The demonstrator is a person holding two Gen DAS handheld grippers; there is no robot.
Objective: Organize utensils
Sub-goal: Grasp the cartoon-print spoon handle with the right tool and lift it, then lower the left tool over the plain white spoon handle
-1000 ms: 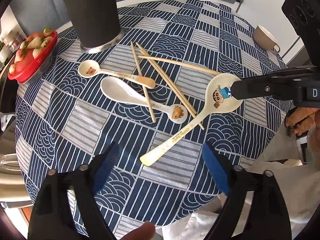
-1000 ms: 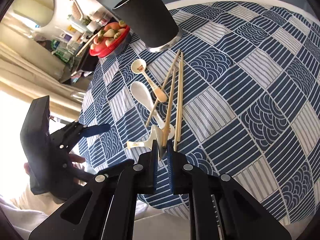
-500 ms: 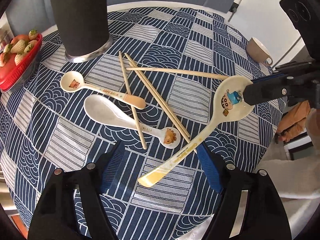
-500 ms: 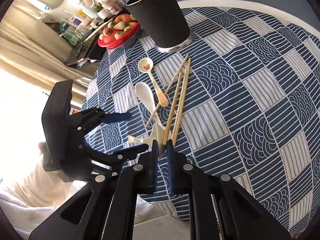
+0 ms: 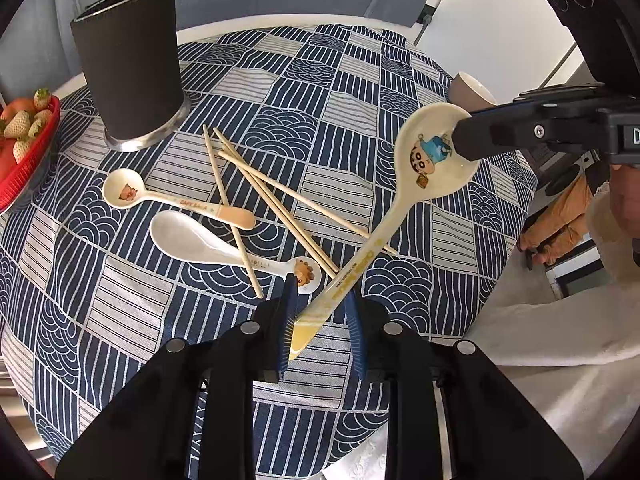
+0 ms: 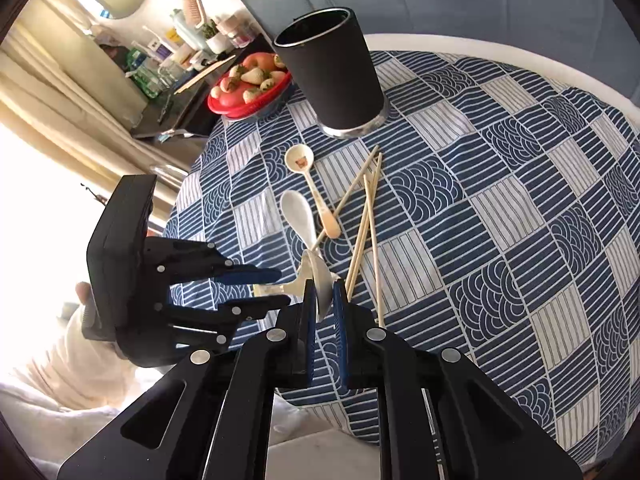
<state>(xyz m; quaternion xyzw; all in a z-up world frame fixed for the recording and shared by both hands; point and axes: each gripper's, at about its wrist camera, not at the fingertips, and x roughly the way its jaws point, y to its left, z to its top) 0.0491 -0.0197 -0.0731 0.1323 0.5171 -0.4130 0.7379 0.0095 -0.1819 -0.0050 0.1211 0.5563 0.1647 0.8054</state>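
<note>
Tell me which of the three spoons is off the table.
The big cartoon-boy spoon: the right gripper pinches its bowl while its yellow handle tip sits between the left gripper jaws. The plain white spoon and small pig spoon lie on the cloth.

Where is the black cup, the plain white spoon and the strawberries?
Black cup (image 5: 132,68), left wrist view, its side wall.
White spoon (image 5: 180,236), left wrist view, its bowl.
Strawberries (image 6: 250,77), right wrist view, one pale berry.

Legible lettering is limited to a white capital "D" printed on the black body of the right gripper (image 5: 460,148), while yellow print along the handle of the cartoon ladle (image 5: 400,208) and orange print on the small spoon (image 5: 168,198) remain too small to be read.
</note>
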